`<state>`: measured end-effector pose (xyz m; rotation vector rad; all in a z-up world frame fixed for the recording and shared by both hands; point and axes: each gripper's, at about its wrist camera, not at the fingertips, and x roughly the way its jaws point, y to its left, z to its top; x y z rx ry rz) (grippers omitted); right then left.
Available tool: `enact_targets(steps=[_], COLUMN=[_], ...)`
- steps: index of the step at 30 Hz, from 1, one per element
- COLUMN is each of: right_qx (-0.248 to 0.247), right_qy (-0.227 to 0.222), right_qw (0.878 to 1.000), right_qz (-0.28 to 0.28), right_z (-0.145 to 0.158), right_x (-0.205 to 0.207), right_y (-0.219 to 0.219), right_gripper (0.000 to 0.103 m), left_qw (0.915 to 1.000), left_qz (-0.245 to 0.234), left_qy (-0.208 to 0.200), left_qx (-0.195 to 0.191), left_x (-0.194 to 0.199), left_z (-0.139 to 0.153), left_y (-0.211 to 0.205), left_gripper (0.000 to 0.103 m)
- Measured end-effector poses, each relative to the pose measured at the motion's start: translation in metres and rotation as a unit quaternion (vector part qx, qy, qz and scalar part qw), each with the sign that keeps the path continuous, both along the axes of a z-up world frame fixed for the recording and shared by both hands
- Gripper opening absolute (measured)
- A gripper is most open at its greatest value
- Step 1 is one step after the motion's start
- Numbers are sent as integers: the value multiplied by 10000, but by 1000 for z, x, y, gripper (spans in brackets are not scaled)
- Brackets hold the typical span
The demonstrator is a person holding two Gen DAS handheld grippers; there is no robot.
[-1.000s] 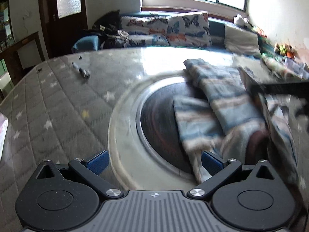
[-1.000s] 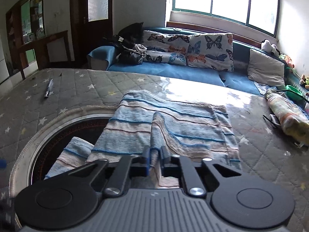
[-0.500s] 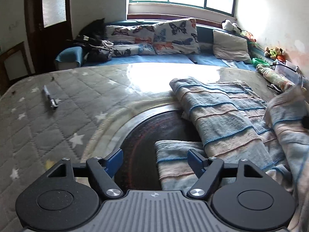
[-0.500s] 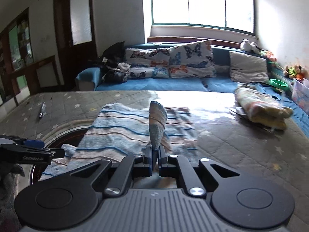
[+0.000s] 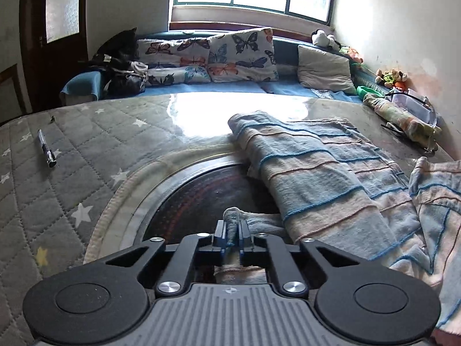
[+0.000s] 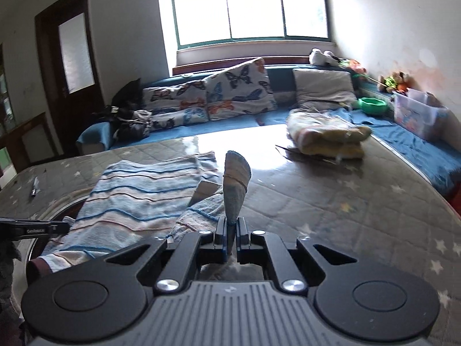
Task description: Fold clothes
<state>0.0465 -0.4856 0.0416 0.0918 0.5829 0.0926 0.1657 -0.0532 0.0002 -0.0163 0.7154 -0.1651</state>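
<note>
A blue, white and peach striped cloth lies rumpled across the quilted star-patterned surface and partly over a dark round inset. My left gripper is shut on the cloth's near corner, and a small tuft sticks up between the pads. In the right wrist view the same cloth spreads out to the left. My right gripper is shut on another edge, and a fold of it stands upright above the jaws. The left gripper's fingers show at the far left edge.
A pen lies at the left on the quilted surface. A folded yellow and white blanket sits at the back right. Behind are a blue sofa with butterfly cushions, a green bowl and a clear plastic box.
My left jaws went from wide open to shut on the cloth's near corner. My right gripper moved right with its pinched fold, lifting that edge off the spread cloth.
</note>
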Motion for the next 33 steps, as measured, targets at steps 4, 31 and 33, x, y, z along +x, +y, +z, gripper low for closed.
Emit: enact_targets(steps=[4,31,33], right_qx=[42,521,434], right_qy=[26,34,128], right_qw=[9997,9944,9954], right_qz=[-238,-923,-846], right_z=[-5,-10,-12], right_x=[-11,-107,-115], right_y=[-15,-70,-67], right_gripper=[5,4,4], left_qw=[9995,9736,9722], left_qz=[148,2130,2214], left_qy=[-243,-810,-749], left_qx=[-109,-130,-97], left_x=[-11,-167,-180], left_z=[13,93,94], left_y=[6,115,123], left_gripper=[5,5,5])
